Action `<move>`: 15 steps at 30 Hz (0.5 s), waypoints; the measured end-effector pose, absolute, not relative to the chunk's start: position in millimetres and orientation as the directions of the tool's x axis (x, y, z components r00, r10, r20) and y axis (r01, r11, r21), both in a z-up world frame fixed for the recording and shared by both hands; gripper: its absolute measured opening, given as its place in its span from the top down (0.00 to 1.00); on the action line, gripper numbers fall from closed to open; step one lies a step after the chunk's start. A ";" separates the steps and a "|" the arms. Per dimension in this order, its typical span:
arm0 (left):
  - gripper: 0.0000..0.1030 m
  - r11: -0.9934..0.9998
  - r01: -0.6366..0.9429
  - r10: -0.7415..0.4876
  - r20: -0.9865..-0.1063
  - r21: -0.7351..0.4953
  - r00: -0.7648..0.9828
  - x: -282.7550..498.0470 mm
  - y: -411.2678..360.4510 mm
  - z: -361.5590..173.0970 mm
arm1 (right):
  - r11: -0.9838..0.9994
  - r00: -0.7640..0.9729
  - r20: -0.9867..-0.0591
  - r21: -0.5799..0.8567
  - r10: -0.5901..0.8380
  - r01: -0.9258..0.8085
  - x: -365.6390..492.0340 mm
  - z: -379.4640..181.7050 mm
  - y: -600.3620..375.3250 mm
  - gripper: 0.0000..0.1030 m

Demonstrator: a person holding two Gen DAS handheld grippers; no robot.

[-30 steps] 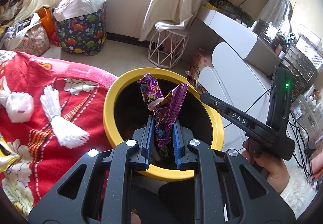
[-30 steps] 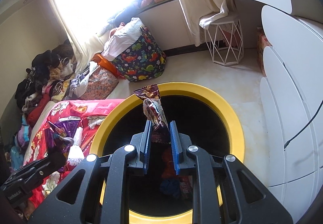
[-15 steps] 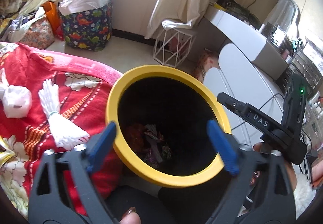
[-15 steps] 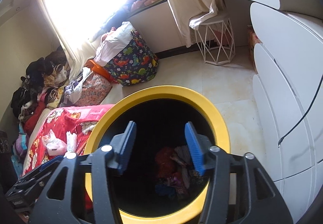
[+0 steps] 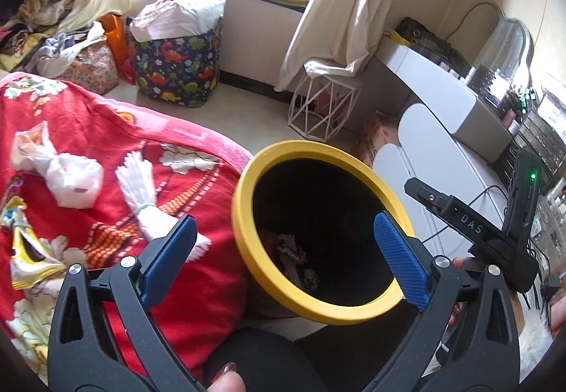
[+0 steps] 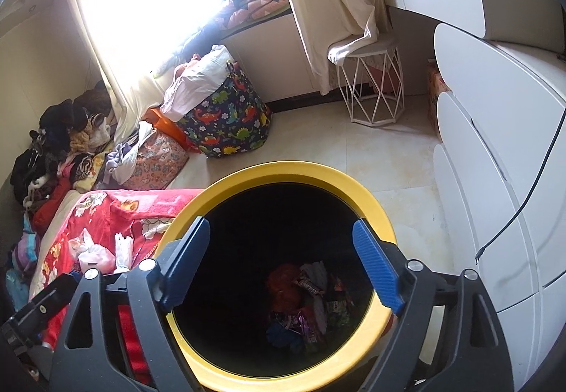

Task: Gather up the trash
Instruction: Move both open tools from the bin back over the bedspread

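Now both grippers are gaping wide over the yellow bin (image 6: 283, 176), holding nothing. The right gripper (image 6: 279, 259) has just been opening above wrappers (image 6: 307, 296) lying inside; the left gripper (image 5: 283, 250) is hanging near the bin's left rim.

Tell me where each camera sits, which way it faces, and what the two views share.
Left wrist: on the left gripper, jaws open and empty, angled down at the bin and red blanket; right gripper's body and a fingertip show.
Right wrist: on the right gripper, open, looking into the bin at wrappers.
Shared: bin, blanket, dinosaur basket.

Left tongs (image 5: 283, 247) and right tongs (image 6: 281, 259) just opened, empty.
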State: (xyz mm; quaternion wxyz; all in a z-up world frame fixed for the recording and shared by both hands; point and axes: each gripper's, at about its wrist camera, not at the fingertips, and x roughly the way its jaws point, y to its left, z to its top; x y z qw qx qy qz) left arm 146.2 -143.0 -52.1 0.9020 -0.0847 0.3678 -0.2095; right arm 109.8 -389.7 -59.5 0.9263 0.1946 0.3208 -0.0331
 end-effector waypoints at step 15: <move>0.11 0.929 0.218 -0.358 -0.575 -0.300 0.735 138.5 -90.3 -30.5 | 0.955 0.803 -0.588 0.282 0.093 0.096 109.4 -45.8 -348.1 0.19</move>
